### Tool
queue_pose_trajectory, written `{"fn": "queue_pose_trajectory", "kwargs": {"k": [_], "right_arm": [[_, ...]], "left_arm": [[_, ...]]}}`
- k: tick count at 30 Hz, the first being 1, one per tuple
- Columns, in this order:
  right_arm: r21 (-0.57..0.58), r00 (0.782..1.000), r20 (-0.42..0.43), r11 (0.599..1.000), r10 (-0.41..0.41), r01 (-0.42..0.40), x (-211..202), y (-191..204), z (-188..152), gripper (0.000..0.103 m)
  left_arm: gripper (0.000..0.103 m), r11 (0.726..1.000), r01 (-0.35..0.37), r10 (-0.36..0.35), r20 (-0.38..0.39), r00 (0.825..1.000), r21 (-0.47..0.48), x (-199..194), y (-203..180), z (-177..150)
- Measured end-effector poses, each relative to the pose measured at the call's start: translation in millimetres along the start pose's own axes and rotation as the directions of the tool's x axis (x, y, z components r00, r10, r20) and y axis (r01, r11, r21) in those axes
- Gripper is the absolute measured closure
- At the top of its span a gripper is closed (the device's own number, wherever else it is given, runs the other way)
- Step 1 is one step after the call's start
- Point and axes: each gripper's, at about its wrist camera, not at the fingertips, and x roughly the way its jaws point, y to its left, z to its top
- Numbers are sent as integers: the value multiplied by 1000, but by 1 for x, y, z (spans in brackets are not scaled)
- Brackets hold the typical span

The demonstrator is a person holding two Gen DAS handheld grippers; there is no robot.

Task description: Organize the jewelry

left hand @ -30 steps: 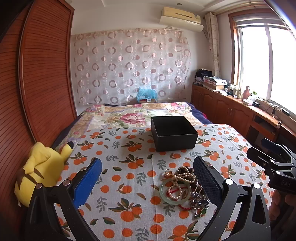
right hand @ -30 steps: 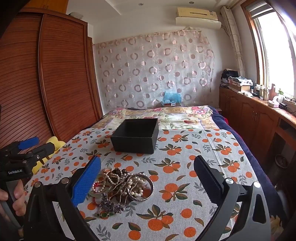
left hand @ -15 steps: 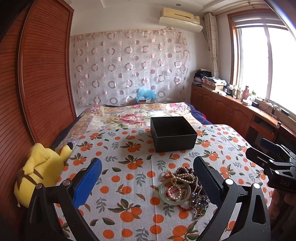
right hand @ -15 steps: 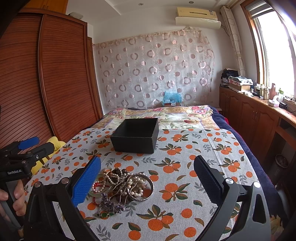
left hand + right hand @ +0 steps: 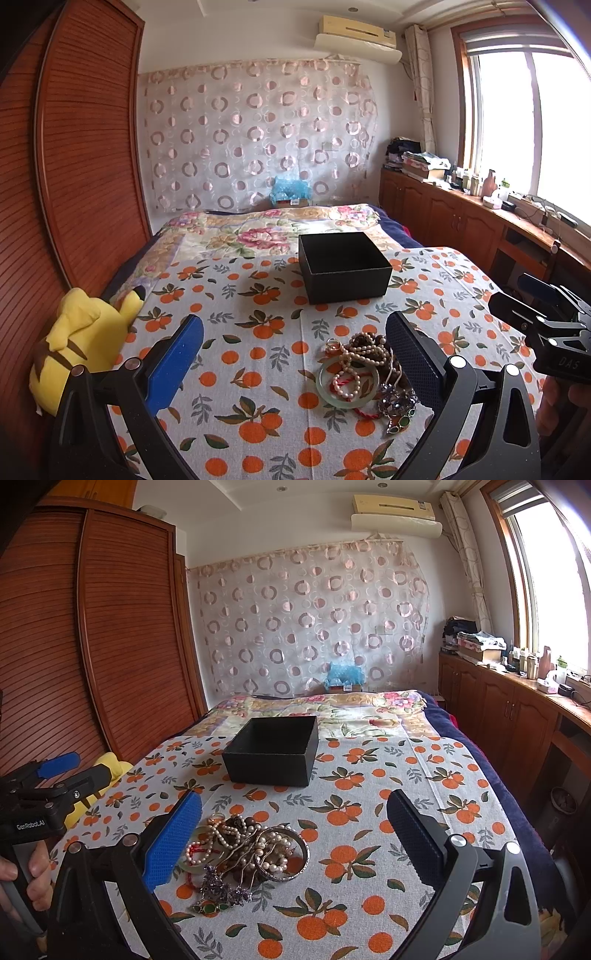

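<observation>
The jewelry [image 5: 364, 376] sits in one tangled heap on the orange-print cloth [image 5: 258, 354] over the bed, a bit in front of the empty black box [image 5: 343, 269]. It's light stuff but a pain to grab: pearl strands are floppy and slippery and will drag their neighbours along, the thin chains snag. The pale green bangle [image 5: 325, 387] and the silver bangle [image 5: 295, 853] are stiff, so I'd pinch one across its rim first, gently, since the green one looks brittle. Both tools are spread wide and holding nothing: the left tool [image 5: 295, 354] has the heap by its right finger, the right tool [image 5: 295, 830] by its left one. Compared with a second ago basically nothing has changed, just a tiny drift in the views.
</observation>
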Motion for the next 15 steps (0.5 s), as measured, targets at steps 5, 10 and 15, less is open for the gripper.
{"fn": "queue_pose_trajectory", "kwargs": {"k": [5,10,15], "right_arm": [[0,1000,0,1000,0,0,-1,0,0,2],[1,1000,-2,1000,-1,1,0,0,-1,2],[1,1000,-1,1000,0,0,0,0,-1,2]], "left_arm": [[7,1000,2,-2,2,1000,2,-3,-2,3],[7,1000,3,-3,4,1000,6,-5,-5,4],[7,1000,2,-2,3,1000,7,-5,-5,3]]}}
